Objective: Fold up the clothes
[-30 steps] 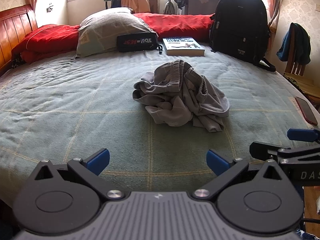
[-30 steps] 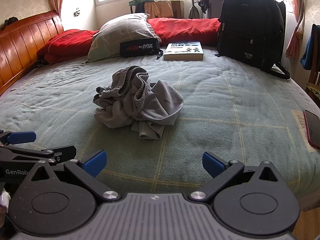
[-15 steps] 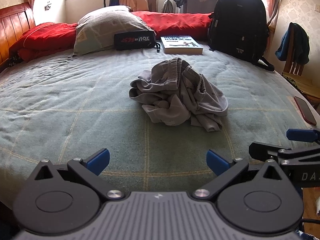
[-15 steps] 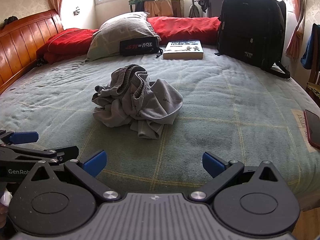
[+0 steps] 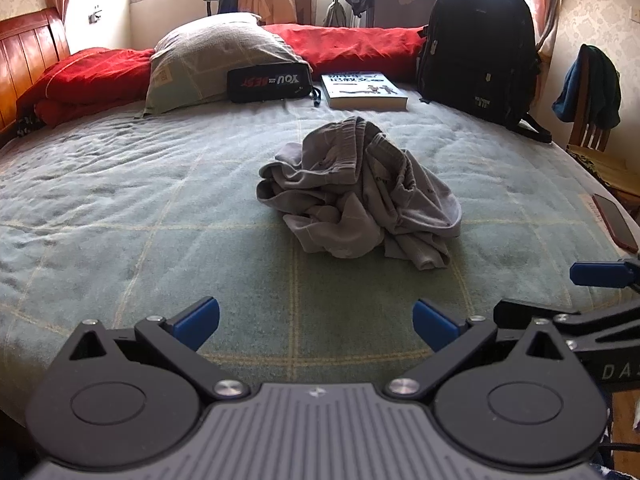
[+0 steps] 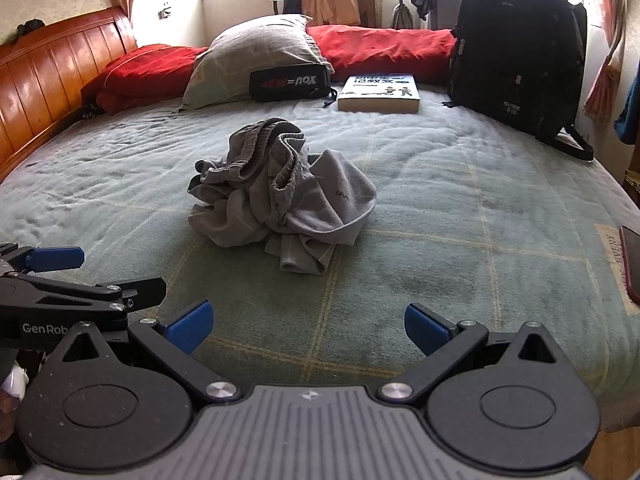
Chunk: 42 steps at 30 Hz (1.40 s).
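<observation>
A crumpled grey garment [image 5: 360, 192] [image 6: 280, 196] lies in a heap in the middle of the green checked bedspread [image 5: 120, 208] [image 6: 480, 208]. My left gripper [image 5: 316, 322] hovers open over the near edge of the bed, well short of the heap, with nothing between its blue pads. My right gripper [image 6: 308, 324] is likewise open and empty at the near edge. Each gripper shows at the side of the other's view: the right gripper [image 5: 592, 292] and the left gripper [image 6: 76, 276], both seen side-on.
At the far side lie a grey pillow [image 5: 216, 64], a black pouch [image 5: 268, 84], a book [image 5: 362, 90], a red quilt [image 5: 352, 46] and a black backpack [image 5: 480, 48]. A phone [image 5: 616, 222] rests at the right edge. A wooden headboard [image 6: 52, 76] is at left.
Both grippers have edged slightly forward toward the garment, which now looks a little closer. Both stay open; the heap has not moved.
</observation>
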Available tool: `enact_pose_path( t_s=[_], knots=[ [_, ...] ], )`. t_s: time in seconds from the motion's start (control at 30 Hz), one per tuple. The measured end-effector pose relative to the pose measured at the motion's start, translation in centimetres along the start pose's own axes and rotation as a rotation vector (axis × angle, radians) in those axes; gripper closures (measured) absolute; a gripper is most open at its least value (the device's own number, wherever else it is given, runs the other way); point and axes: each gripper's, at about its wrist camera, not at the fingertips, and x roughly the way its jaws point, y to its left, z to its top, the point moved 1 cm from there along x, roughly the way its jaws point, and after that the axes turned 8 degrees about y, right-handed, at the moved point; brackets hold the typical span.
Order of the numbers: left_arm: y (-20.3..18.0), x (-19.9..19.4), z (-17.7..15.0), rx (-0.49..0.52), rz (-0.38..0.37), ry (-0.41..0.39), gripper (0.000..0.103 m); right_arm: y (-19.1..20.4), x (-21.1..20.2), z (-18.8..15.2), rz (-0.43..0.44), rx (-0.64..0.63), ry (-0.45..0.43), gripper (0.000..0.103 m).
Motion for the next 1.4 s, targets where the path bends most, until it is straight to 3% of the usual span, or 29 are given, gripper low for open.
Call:
enact_pose_path(
  t_s=[0.4, 1.4],
  knots=[
    [0.2, 1.5, 0.6, 0.001, 0.006, -0.015, 0.001, -0.1, 1.4, 0.9, -0.005, -0.024, 0.018, 0.0],
    [1.5, 5.1, 2.2, 0.009, -0.02, 0.045, 0.001, 0.1, 4.5, 3.0, 0.017, -0.079, 0.044, 0.0]
  ],
)
